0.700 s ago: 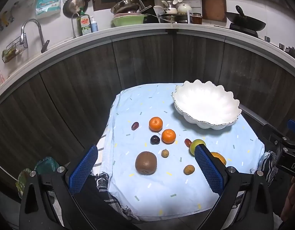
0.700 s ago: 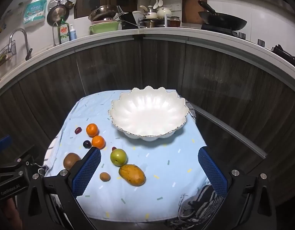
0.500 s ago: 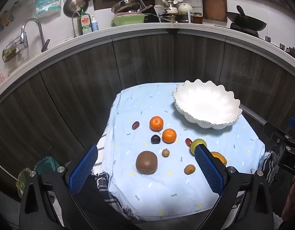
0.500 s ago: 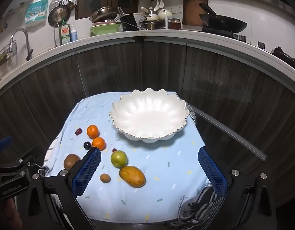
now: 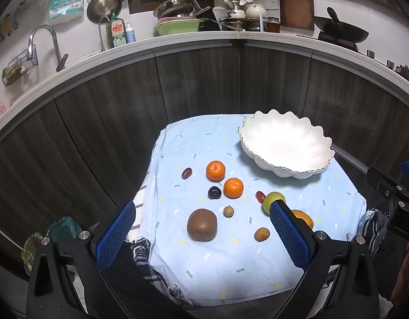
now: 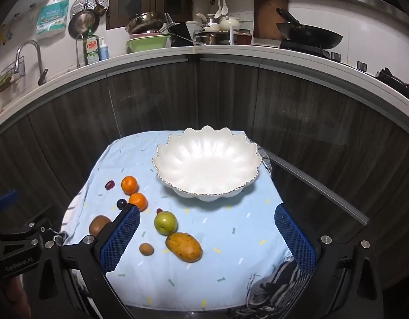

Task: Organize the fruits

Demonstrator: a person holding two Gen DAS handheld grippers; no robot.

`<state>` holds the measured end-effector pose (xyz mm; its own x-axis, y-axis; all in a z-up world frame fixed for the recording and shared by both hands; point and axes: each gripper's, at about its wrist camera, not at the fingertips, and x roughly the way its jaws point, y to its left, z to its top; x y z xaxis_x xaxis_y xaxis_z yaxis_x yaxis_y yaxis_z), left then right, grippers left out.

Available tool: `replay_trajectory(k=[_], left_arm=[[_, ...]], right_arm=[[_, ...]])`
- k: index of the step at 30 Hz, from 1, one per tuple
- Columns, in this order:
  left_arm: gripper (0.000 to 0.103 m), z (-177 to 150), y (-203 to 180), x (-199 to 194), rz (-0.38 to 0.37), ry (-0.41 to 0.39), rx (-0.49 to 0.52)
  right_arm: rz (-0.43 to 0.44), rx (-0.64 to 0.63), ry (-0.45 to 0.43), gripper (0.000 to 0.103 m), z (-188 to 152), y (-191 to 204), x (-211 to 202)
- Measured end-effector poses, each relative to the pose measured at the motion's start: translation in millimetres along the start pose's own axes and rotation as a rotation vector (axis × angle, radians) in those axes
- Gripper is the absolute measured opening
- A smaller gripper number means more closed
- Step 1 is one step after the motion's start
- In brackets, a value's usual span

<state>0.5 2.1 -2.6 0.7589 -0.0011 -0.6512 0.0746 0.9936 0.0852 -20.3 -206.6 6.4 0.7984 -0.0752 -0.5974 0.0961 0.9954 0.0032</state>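
Kitchen tabletop (image 5: 257,273) barely changed lately: bowl (image 6: 207,164) still empty, fruit beside it untouched, left hand-held gripper (image 5: 201,236) and right hand-held gripper (image 6: 207,239) both wide, holding nothing, so sorting hasn't started.

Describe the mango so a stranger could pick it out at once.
Start at the white scalloped bowl on the blue cloth, then come toward the cloth's near edge. Just past the round green fruit lies the mango: the only elongated fruit, yellow-orange, bigger than the small brown one beside it.

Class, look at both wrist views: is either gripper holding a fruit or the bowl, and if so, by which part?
Nothing is held. The left gripper and right gripper both stand wide open above the cloth, with no fruit touching their pads.
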Motion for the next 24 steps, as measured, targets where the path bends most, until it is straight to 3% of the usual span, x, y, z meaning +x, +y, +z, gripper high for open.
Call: replay_trajectory(k=[24], left_arm=[[0.103, -1.3, -1.2, 0.8, -0.01, 0.005, -0.008]], right_arm=[[-0.003, -0.004, 0.0, 0.103, 1.0, 3.3, -1.4]])
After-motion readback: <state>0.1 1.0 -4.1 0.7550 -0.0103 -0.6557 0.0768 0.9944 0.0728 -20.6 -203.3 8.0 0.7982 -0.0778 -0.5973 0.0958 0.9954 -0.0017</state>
